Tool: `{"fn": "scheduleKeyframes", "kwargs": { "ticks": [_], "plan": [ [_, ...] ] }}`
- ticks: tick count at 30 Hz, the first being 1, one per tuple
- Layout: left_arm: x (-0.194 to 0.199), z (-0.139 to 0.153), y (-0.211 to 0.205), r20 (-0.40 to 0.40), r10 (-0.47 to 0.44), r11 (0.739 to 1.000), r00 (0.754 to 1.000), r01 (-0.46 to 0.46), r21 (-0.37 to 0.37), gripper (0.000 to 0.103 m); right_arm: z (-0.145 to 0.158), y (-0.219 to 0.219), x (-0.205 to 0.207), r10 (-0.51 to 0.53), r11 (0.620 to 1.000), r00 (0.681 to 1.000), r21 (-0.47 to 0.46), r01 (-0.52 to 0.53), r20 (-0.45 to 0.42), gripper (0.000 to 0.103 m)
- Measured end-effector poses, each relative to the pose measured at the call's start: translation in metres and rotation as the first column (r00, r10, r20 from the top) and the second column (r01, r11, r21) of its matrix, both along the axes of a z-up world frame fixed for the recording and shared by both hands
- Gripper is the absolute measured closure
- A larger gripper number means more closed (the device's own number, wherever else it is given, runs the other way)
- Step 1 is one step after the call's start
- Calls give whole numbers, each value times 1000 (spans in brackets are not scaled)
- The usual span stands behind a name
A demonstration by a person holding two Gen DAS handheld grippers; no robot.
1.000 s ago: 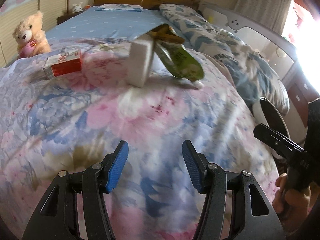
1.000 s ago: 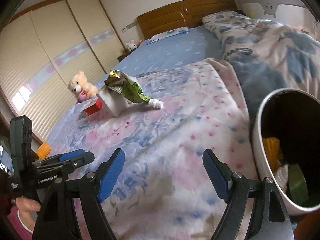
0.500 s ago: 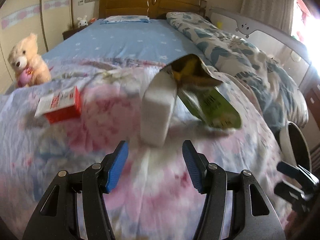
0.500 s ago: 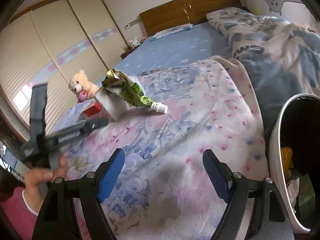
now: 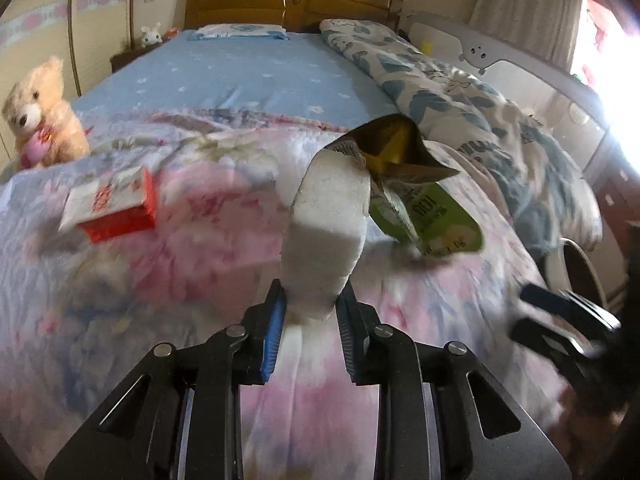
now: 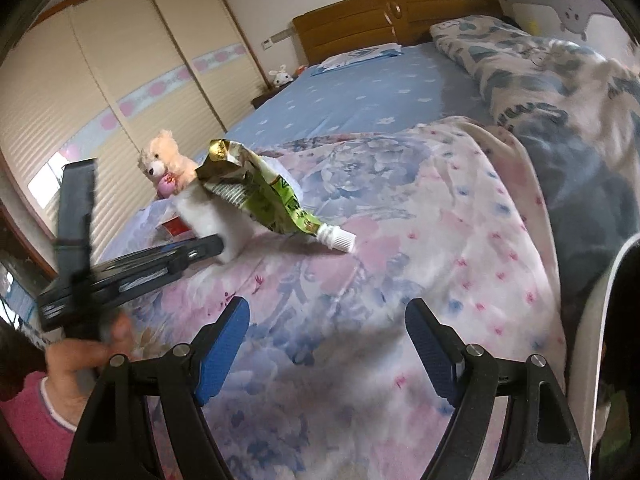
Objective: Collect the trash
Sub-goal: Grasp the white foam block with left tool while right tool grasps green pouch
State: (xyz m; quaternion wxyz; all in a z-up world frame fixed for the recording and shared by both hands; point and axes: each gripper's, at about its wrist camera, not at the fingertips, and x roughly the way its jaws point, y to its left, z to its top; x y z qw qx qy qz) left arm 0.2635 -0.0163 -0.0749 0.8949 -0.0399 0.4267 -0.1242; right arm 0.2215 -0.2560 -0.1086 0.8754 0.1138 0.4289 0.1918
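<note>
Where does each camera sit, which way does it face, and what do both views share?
Left wrist: on the left gripper, facing the headboard; its fingers flank a white block.
Right wrist: on the right gripper, open over the quilt; the person's left hand shows.
Shared: block, green pouch, teddy bear.

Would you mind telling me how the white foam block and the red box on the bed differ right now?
The white foam block stands on end between the closed fingers of the left gripper; the red box lies flat, untouched. The block is plain white and rough; the box is red with a printed white top. A green pouch leans against the block; nothing touches the box. Both sit on the floral quilt.
</note>
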Motion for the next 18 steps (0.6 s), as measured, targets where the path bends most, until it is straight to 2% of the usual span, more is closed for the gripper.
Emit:
{"fn": "scheduleKeyframes", "kwargs": {
  "ticks": [5, 10, 13, 16, 18],
  "plan": [
    [-39, 4, 24, -50, -43, 998, 998, 41, -37, 79, -1, 13, 12, 44, 999, 999, -25, -44, 12, 21],
    [-65, -6, 54, -115, -8, 997, 993, 0, -71, 79, -1, 36, 26, 134, 988, 991, -80, -132, 23, 21],
    [-77, -10, 66, -119, 13, 993, 993, -27, -116, 79, -4, 52, 32, 187, 977, 982, -102, -185, 12, 21],
    [-85, -13, 70, -110, 19, 992, 994, -33, -125, 79, -8, 62, 36, 201, 974, 980, -105, -200, -2, 21],
    [-86, -13, 69, -104, 21, 992, 994, -33, -123, 79, -11, 68, 40, 202, 969, 979, -141, -201, -11, 21]
  ]
}}
